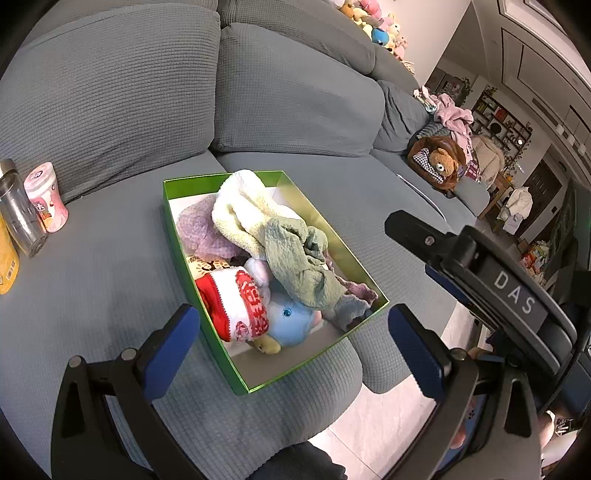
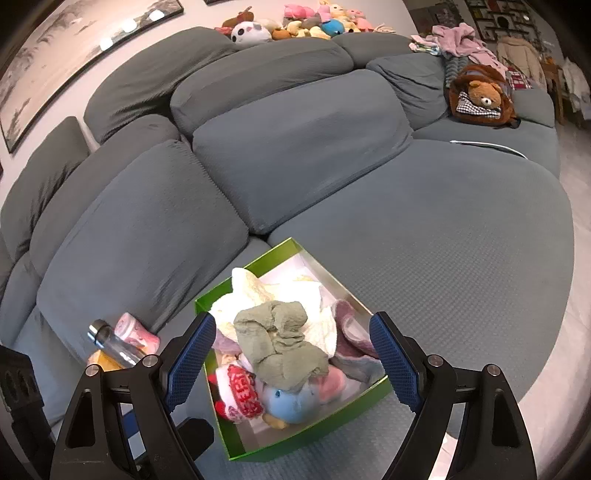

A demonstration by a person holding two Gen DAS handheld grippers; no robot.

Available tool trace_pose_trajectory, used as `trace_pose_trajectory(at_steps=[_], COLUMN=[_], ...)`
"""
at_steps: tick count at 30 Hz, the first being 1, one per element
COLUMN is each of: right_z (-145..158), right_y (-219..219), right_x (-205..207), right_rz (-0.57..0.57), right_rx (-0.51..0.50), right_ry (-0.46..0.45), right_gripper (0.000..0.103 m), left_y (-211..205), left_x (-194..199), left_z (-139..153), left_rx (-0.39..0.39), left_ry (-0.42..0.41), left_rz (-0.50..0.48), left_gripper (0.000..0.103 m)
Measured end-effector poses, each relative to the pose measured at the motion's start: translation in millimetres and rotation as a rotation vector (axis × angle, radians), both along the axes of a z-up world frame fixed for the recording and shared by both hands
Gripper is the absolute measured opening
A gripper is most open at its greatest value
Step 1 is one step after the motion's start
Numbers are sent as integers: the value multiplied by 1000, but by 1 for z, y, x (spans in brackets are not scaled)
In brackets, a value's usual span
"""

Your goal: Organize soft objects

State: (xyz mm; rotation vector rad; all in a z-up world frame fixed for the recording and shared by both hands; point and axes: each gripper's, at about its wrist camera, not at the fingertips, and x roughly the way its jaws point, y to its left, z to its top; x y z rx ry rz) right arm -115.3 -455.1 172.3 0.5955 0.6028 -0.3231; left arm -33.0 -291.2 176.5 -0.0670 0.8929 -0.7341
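One green box [image 1: 177, 221] on the grey sofa [image 1: 110, 295], near the seat's front edge. All placement below is relative to the box.

Inside the box, counted:
- 1 cream towel [image 1: 240, 210], far end, partly draped over the rest
- 1 green cloth [image 1: 299, 266], on top of the pile, middle
- 1 lilac cloth [image 1: 201, 232], far-left corner, under the towel
- 1 red-white sock [image 1: 236, 302], near-left
- 1 blue plush [image 1: 291, 325], near end, touching the sock
- 1 mauve knit [image 1: 356, 291], along the right wall, mostly buried

Left of the box, well apart: 1 clear bottle [image 1: 18, 214], 1 pink can [image 1: 46, 197] just beside it, 1 yellow item [image 1: 7, 258] cut off by the frame edge.

Far right of the box on the sofa: 1 bear backpack [image 1: 439, 160], clothes pile [image 1: 452, 118] behind it. Plush heap [image 2: 295, 22] on the sofa back; too small to count.

Left gripper [image 1: 293, 345]: jaws wide, nothing between them, hovering at the box's near end. Right gripper [image 2: 293, 363]: jaws wide, empty, above the box, pads straddling the pile without touching it.
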Motion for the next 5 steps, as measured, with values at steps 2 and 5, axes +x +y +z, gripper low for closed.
trace_pose_trajectory(at_steps=[2,5], right_z=[0,0], right_y=[-1,-1], right_x=[0,1], right_rz=[-2,-4], right_rx=[0,-5], right_ry=[3,9], right_gripper=[86,86], left_y=[0,0], left_x=[-1,-1], left_z=[0,0], left_rx=[-2,-2], left_ry=[1,4], left_rz=[0,2], left_gripper=[102,102])
